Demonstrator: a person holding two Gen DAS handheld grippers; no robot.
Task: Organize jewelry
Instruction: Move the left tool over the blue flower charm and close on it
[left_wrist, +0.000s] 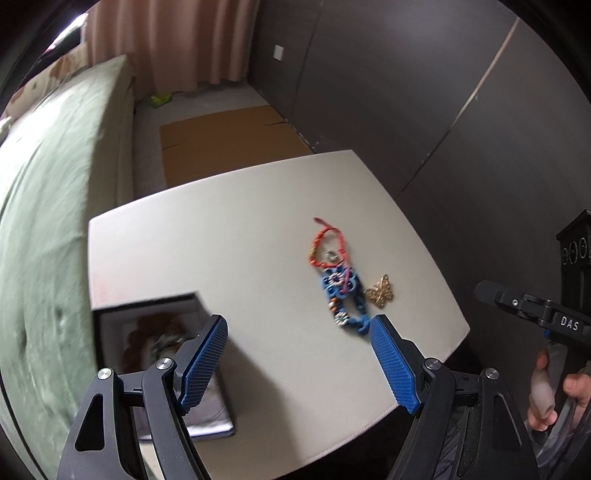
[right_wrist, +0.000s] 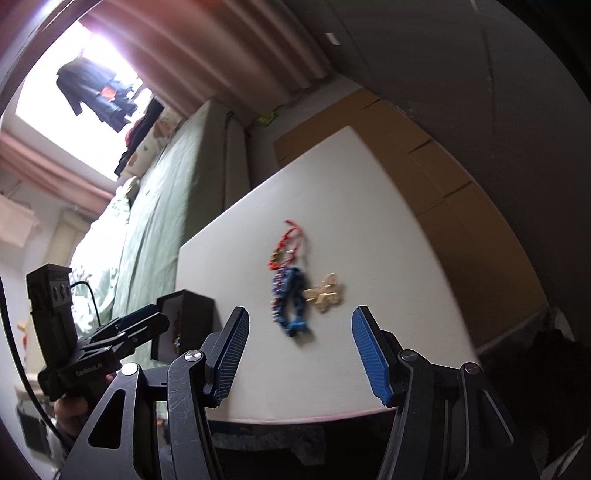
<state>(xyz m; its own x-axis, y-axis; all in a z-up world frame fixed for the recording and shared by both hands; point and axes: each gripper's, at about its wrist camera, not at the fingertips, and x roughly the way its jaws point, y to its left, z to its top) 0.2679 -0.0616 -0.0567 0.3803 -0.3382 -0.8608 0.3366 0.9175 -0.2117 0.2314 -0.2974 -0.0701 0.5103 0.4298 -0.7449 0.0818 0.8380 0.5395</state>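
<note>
On the white table (left_wrist: 240, 240) lies a small heap of jewelry: a red braided bracelet (left_wrist: 328, 243), a blue chain piece with flower beads (left_wrist: 343, 295) and a gold butterfly ornament (left_wrist: 380, 291). A black jewelry box (left_wrist: 155, 343) stands open at the table's left edge, with brown and silvery pieces inside. My left gripper (left_wrist: 299, 332) is open and empty, above the table between box and heap. My right gripper (right_wrist: 299, 325) is open and empty, just short of the blue chain (right_wrist: 290, 299) and the butterfly (right_wrist: 325, 293). The red bracelet (right_wrist: 286, 245) lies beyond them. The box (right_wrist: 184, 325) shows at left.
A bed with a green cover (left_wrist: 48, 206) runs along the table's left side. Flat cardboard (left_wrist: 229, 140) lies on the floor beyond the table. A dark wall (left_wrist: 424, 92) stands to the right. The right gripper's body (left_wrist: 535, 314) shows past the table's right edge.
</note>
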